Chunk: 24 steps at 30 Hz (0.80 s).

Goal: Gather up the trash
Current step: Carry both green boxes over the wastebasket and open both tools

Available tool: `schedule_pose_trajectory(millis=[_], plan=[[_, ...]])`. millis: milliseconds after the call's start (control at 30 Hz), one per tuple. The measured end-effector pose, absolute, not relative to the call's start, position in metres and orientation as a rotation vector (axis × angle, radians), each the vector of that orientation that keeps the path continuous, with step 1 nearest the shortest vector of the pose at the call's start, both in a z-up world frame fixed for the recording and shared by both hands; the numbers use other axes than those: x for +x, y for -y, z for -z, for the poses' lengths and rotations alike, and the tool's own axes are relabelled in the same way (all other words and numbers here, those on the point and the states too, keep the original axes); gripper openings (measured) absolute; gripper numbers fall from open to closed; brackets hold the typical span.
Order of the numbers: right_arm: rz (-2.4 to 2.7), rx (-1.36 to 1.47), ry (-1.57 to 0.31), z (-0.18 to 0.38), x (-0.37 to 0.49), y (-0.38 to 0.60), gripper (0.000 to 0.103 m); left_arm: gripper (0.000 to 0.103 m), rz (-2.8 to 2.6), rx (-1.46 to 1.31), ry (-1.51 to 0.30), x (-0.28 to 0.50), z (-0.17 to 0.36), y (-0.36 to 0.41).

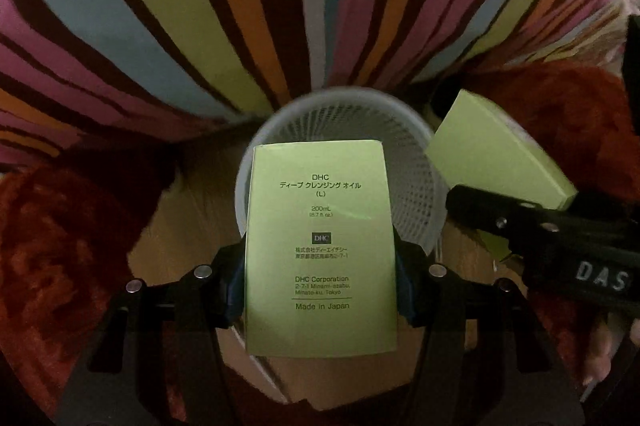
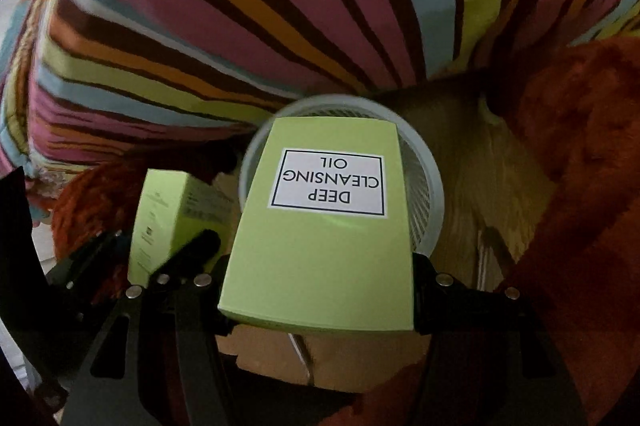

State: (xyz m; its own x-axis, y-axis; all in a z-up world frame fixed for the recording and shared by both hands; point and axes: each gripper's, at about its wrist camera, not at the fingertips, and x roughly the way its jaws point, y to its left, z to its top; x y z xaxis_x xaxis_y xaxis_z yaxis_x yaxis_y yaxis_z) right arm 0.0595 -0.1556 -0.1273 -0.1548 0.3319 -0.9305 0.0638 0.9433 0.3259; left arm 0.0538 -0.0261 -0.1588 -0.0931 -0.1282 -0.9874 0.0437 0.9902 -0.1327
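Pointing down, my left gripper (image 1: 320,278) is shut on a light green DHC carton (image 1: 320,226), which hangs over the mouth of a white mesh waste basket (image 1: 416,165). My right gripper (image 2: 322,290) is shut on a second green carton (image 2: 320,258) labelled "Deep Cleansing Oil", held above the same basket (image 2: 434,193). Each wrist view catches the other hand. The second carton (image 1: 496,153) and a black finger (image 1: 500,222) show at the right of the left wrist view. The first carton (image 2: 160,218) shows at the left of the right wrist view. What lies on the basket's bottom is hidden.
The basket stands on a wooden floor (image 2: 472,161). A striped, many-coloured fabric (image 1: 240,5) rises right behind it. A shaggy red rug (image 1: 60,226) flanks it on the left, and the rug (image 2: 580,145) shows on the right too.
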Motion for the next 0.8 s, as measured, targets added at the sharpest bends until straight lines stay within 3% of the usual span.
schedule_pose_trajectory(millis=[700,733,800], plan=[[-0.147,0.336,-1.977,0.214,0.062,0.151,0.058,0.058,0.055,-0.139,-1.919,0.067,0.237,0.027],[-0.149,0.335,-1.982,0.216,0.062,0.15,0.058,0.06,0.056,-0.146,-1.93,0.065,0.241,0.025],[-0.149,0.341,-1.995,0.223,0.063,0.148,0.062,0.075,0.047,-0.142,-1.957,0.063,0.245,0.025]])
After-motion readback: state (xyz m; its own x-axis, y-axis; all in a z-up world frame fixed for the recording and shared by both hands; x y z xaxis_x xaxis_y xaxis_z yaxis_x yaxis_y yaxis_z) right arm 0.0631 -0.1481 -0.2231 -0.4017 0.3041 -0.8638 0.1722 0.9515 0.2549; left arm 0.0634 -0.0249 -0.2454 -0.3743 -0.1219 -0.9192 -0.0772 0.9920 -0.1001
